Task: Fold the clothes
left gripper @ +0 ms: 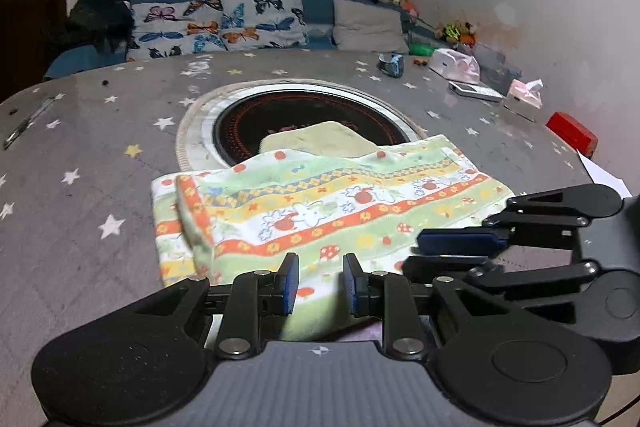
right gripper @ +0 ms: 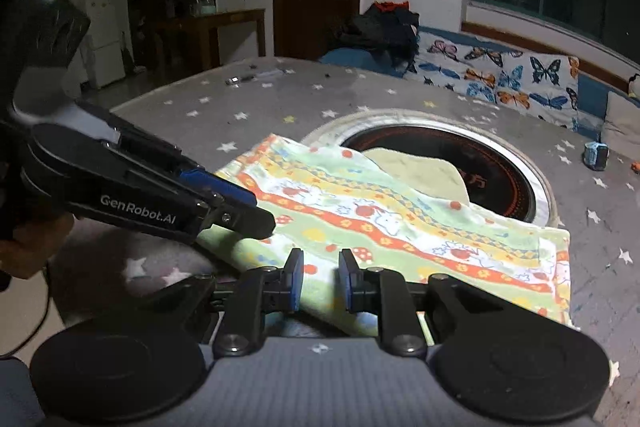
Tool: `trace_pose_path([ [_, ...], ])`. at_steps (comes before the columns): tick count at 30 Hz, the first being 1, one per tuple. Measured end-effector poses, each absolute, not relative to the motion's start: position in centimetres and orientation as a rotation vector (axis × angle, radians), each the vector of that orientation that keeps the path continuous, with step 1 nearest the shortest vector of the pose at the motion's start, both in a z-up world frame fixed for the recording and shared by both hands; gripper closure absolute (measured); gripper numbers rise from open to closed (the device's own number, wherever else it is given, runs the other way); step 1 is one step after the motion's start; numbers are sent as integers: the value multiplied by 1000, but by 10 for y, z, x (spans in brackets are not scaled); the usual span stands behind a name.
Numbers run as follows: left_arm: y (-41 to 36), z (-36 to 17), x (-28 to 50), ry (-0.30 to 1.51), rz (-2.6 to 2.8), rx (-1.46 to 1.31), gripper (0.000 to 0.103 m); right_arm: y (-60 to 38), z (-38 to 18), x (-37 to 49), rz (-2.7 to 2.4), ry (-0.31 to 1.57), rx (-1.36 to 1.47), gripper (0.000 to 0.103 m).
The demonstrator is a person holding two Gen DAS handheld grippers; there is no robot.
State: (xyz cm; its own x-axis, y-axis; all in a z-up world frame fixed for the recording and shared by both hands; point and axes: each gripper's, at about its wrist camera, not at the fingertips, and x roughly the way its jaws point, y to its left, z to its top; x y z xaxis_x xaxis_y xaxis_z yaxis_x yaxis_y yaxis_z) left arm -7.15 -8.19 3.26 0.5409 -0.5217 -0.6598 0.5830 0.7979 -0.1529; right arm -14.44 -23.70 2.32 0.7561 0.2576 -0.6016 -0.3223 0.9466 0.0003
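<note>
A striped towel with mushroom and rabbit prints (left gripper: 320, 211) lies folded on the grey star-patterned table (left gripper: 80, 155), its far edge over the round black hotplate (left gripper: 296, 115). A pale yellow cloth (left gripper: 320, 141) lies on the hotplate behind it. My left gripper (left gripper: 319, 283) is open over the towel's near edge, with the jaws a towel-width strip apart. My right gripper (right gripper: 319, 279) is open over the same near edge, beside the left one. The right gripper shows in the left wrist view (left gripper: 416, 253); the left one shows in the right wrist view (right gripper: 260, 211). The towel also shows in the right wrist view (right gripper: 400, 223).
A red box (left gripper: 572, 135), a tissue box (left gripper: 522, 99), a remote (left gripper: 474, 91), a white pouch (left gripper: 456, 65) and a small blue cup (left gripper: 391, 63) stand at the table's right and far side. A sofa with butterfly pillows (left gripper: 224, 19) lies behind the table.
</note>
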Motion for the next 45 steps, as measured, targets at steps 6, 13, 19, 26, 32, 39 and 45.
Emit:
trace_pose_path([
  [6,-72,31,-72,762,-639,61,76,-247,19,-150,307,650,-75,82],
  [13,-65,27,-70,780,-638,46,74,-290,21,-158,163,664,-34,80],
  [19,-58,32,-59,825,-639,-12,76,-317,25,-163,111,683,-13,77],
  [26,-68,42,-27,825,-600,-34,76,-331,39,-130,92,645,-5,76],
  [32,-80,37,11,854,-541,-41,76,-349,22,-86,57,704,69,76],
  [39,-68,31,28,873,-489,-82,76,-355,17,-74,40,728,81,76],
  [45,-83,36,32,863,-511,-66,73,-329,26,-62,106,701,57,76],
])
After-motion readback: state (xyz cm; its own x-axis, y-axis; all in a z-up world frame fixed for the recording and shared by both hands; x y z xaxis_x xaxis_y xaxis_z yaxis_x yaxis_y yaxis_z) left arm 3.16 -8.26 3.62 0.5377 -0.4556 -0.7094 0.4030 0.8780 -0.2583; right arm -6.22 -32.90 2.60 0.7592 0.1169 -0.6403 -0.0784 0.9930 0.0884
